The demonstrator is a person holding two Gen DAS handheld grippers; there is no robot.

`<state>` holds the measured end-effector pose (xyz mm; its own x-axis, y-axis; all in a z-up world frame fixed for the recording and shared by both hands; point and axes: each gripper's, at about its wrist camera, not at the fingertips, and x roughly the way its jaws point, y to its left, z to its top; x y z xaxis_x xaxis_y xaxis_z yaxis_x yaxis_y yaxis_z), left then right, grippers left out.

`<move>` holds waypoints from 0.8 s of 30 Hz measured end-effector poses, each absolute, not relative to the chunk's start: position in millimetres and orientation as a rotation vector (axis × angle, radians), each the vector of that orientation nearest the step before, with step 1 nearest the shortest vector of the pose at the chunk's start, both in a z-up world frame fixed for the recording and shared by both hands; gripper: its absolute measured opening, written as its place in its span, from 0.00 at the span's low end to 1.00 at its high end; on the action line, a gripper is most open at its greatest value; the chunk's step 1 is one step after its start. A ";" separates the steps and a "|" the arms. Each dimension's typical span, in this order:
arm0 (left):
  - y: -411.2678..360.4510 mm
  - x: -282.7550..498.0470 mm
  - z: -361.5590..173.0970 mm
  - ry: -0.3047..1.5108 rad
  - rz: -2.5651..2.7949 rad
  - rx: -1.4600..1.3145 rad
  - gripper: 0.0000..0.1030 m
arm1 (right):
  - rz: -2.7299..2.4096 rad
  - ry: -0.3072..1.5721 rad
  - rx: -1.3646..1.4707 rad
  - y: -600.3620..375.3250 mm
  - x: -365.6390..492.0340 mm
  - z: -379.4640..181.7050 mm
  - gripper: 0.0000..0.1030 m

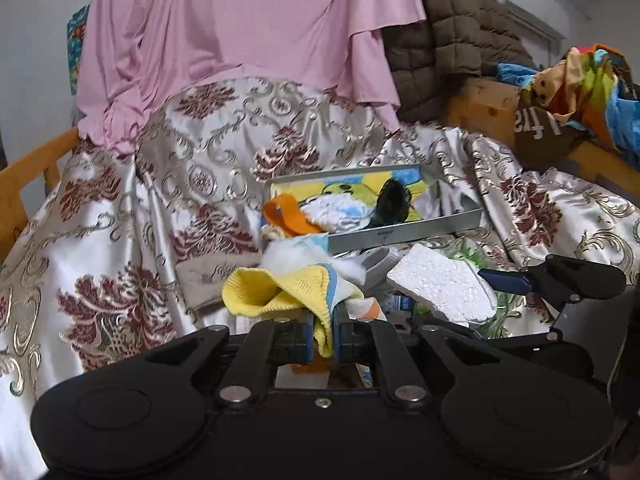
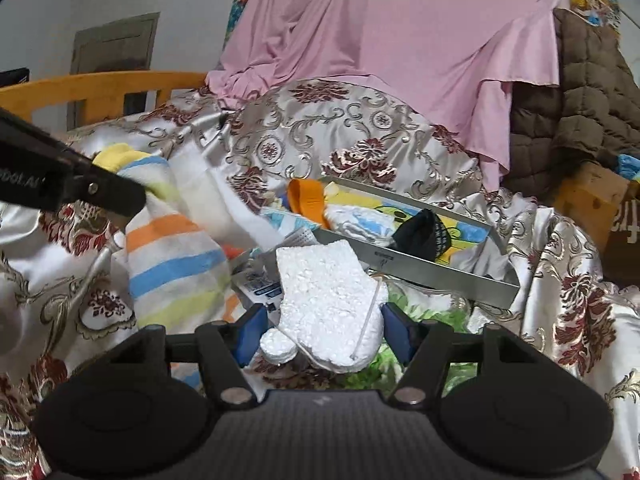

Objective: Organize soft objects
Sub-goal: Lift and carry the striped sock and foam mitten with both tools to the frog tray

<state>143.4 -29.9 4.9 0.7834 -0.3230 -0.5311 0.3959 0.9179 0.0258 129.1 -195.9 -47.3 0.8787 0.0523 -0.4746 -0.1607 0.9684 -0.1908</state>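
Left fingers (image 1: pixel 324 334) pinching striped towel (image 1: pixel 280 292), right fingers (image 2: pixel 322 334) clamping foam piece (image 2: pixel 324 292), brocade-draped bed (image 1: pixel 120 208), pink sheet (image 1: pixel 248 20) behind

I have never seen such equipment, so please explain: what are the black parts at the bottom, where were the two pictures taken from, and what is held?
No robot: a person holds one hand-held tool in each hand, each with a camera looking along its fingers. In the left view, the left tool is shut on a striped yellow cloth. In the right view, the right tool grips a white foam piece. Ahead, on a flowered satin cover, a metal tray holds small soft items.
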 end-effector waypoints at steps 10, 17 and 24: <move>-29.1 144.8 3.4 0.536 -0.383 0.139 0.09 | 0.060 0.544 -0.245 -199.2 139.9 -58.3 0.65; -29.8 136.0 13.1 0.468 -0.417 0.132 0.09 | -0.001 0.456 -0.318 -195.3 131.7 -52.4 0.65; -28.6 134.1 29.4 0.393 -0.451 0.076 0.09 | -0.004 0.381 -0.281 -204.3 126.0 -36.3 0.65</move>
